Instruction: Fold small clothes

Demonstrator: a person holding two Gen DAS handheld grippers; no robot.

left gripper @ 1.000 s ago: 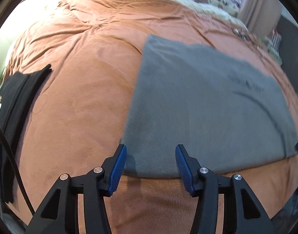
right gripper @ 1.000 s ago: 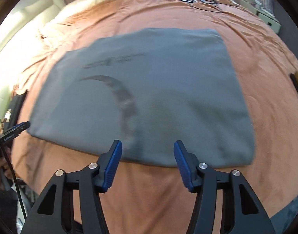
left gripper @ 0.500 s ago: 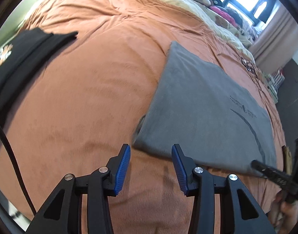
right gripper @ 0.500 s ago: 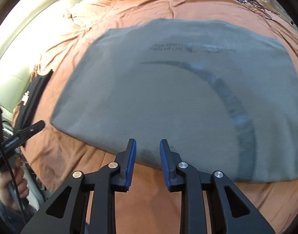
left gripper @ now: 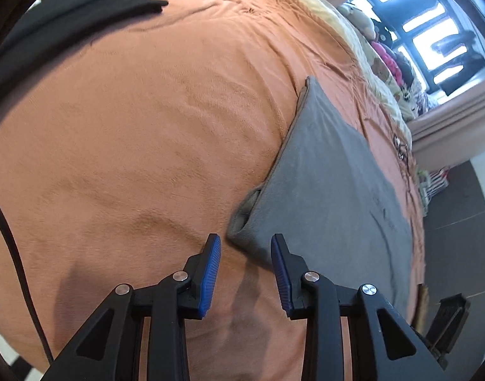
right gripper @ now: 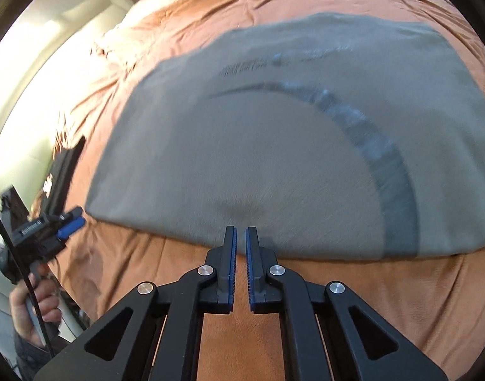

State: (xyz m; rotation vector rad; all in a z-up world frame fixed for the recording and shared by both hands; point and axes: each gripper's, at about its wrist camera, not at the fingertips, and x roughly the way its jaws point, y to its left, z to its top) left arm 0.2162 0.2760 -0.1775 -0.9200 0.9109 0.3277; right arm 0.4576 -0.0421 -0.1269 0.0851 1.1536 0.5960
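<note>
The grey garment [right gripper: 274, 165] lies flat on the orange bedspread [left gripper: 131, 158], already folded to a rectangle. A second ago both claws hung open above its near edge; now the right gripper [right gripper: 240, 238] has pinched almost fully together on that hem, a dimple showing just ahead of its tips, while the left gripper [left gripper: 245, 247] is closing around the near-left corner, cloth between its blue pads but not yet pressed. That likely readies the next fold. Both point steeply downward.
</note>
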